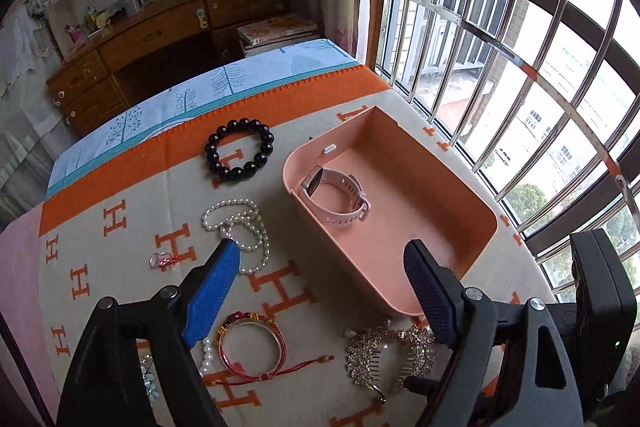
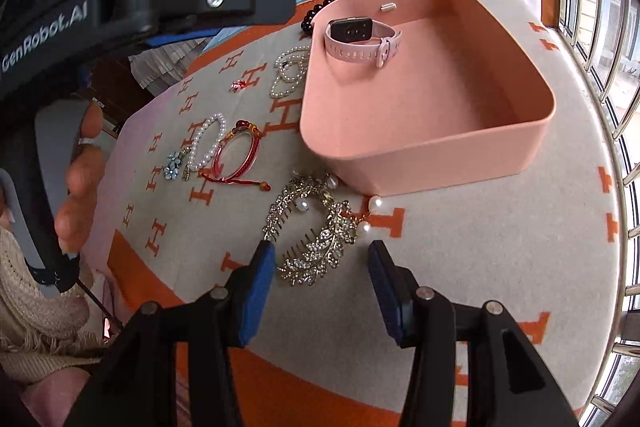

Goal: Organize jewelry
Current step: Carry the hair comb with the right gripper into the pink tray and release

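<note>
Surface: H-print cloth – barred window at 2 o'clock | tray holds watch | left gripper, right gripper – both agape, empty | comb at 12 o'clock of the right gripper

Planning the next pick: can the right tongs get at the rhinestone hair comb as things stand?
Probably yes. The right tongs stand open just short of the rhinestone hair comb, nothing between them; the pink tray sits behind the comb, clear of the approach.

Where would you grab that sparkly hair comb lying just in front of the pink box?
Probably across its curved rhinestone band, coming down from above with the right gripper, whose open jaws already straddle its near end. The hair comb lies flat on the cloth, so the narrow band fits between the pads better than its thin teeth or dangling pearls.
</note>
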`<action>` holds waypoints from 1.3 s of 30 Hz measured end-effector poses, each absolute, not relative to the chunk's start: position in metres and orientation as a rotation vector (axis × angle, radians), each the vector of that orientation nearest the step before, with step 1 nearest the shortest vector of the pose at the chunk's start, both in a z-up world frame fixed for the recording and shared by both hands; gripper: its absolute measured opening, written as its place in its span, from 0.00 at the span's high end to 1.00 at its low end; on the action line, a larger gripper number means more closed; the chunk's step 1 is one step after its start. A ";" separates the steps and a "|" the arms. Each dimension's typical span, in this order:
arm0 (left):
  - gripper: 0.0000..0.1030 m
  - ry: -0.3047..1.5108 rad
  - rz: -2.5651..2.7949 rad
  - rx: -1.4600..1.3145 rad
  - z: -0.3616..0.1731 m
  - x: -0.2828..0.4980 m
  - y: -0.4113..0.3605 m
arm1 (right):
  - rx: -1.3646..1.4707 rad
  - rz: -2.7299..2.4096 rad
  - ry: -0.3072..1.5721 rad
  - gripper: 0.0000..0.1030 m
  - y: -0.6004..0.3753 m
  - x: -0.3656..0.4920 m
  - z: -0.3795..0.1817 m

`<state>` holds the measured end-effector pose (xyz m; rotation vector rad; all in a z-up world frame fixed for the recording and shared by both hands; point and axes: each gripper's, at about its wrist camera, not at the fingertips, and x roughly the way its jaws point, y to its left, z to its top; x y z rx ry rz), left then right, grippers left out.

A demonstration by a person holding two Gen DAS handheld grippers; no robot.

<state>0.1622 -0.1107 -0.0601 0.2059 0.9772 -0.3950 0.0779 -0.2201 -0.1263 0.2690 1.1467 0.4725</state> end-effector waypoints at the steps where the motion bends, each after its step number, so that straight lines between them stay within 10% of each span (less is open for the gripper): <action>1: 0.20 0.986 -0.389 0.196 -0.061 0.159 -0.104 | 0.263 0.471 1.140 0.53 -0.218 0.079 -0.126; 19: 0.20 1.030 -0.298 0.058 -0.081 0.110 -0.028 | 0.200 0.439 0.978 0.92 -0.194 0.060 -0.090; 39: 0.20 0.960 -0.265 0.049 -0.063 0.088 -0.015 | 0.167 0.332 0.815 0.96 -0.211 0.078 0.002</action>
